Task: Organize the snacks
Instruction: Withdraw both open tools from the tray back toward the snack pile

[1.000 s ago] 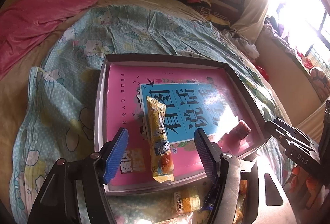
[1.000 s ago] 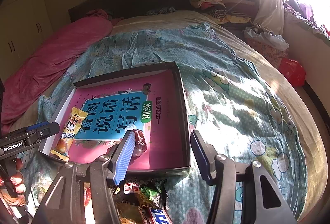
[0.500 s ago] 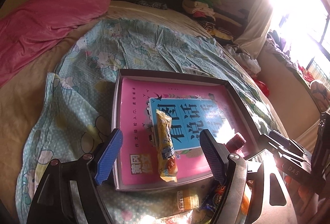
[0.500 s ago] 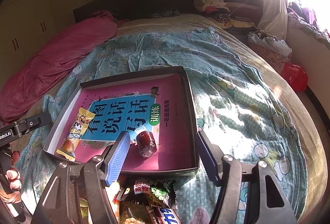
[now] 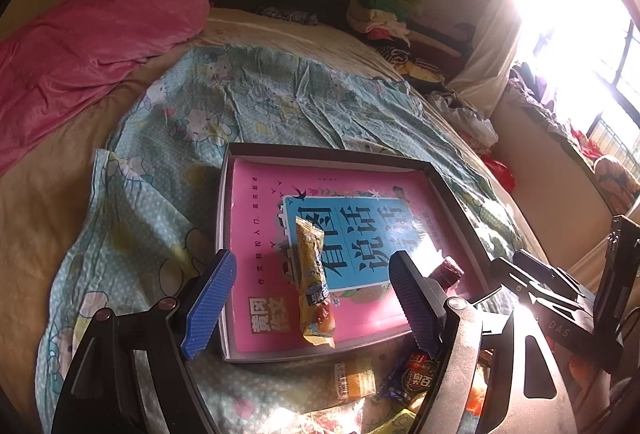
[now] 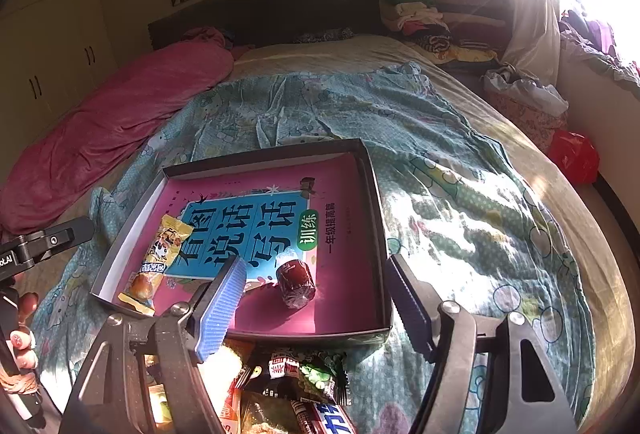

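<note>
A shallow dark tray [image 5: 320,150] [image 6: 376,214] lies on the bed with a pink and blue book [image 5: 256,202] [image 6: 348,234] in it. On the book lie a long yellow snack packet [image 5: 314,282] [image 6: 160,254] and a dark red wrapped snack [image 5: 448,270] [image 6: 296,282]. My left gripper [image 5: 311,256] hovers open above the tray's near edge, clear of the yellow packet. The jaws of my right gripper [image 6: 316,260] are opening, with nothing between them; the red snack lies free below and beyond. A pile of loose snacks [image 5: 412,374] [image 6: 296,374] sits just in front of the tray.
A blue-green cartoon sheet [image 5: 240,102] covers the bed, with a pink quilt [image 5: 80,46] at the left. Piled clothes [image 5: 380,18] lie at the back right and a red bag [image 6: 572,154] beside the bed. Window glare washes out the upper right. Fingers of a hand [image 6: 24,314] show at the left edge.
The right jaws have widened and drawn back, and the red snack now lies free in the tray. The left gripper has lifted back from the yellow packet, jaws slightly wider.
</note>
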Demonstrator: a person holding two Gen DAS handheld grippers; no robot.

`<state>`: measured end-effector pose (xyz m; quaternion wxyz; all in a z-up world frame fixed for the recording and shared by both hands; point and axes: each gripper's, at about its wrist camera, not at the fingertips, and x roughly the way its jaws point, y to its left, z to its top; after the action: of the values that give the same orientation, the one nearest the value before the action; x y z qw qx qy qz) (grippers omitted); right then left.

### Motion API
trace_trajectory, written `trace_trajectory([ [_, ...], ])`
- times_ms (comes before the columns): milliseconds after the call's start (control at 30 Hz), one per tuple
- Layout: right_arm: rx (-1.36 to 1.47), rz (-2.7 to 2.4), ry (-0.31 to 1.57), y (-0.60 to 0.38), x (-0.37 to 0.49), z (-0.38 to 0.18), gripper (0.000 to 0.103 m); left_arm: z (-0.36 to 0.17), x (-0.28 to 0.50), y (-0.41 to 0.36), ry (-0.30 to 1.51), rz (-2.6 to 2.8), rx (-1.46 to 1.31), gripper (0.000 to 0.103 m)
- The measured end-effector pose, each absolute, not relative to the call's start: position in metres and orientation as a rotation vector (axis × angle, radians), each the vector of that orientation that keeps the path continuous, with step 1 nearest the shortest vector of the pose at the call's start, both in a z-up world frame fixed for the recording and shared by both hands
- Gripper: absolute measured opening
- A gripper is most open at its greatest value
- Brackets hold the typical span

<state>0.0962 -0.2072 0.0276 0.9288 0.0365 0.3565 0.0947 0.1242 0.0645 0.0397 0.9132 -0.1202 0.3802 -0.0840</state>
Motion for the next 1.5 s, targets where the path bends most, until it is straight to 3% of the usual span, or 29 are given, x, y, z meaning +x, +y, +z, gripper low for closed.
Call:
trace_trajectory([
  [1500,0.077,0.309,0.632,-0.19,0.063,0.054,0.088,0.064,0.074,0.04,0.736,-0.239,-0.21,0.08],
])
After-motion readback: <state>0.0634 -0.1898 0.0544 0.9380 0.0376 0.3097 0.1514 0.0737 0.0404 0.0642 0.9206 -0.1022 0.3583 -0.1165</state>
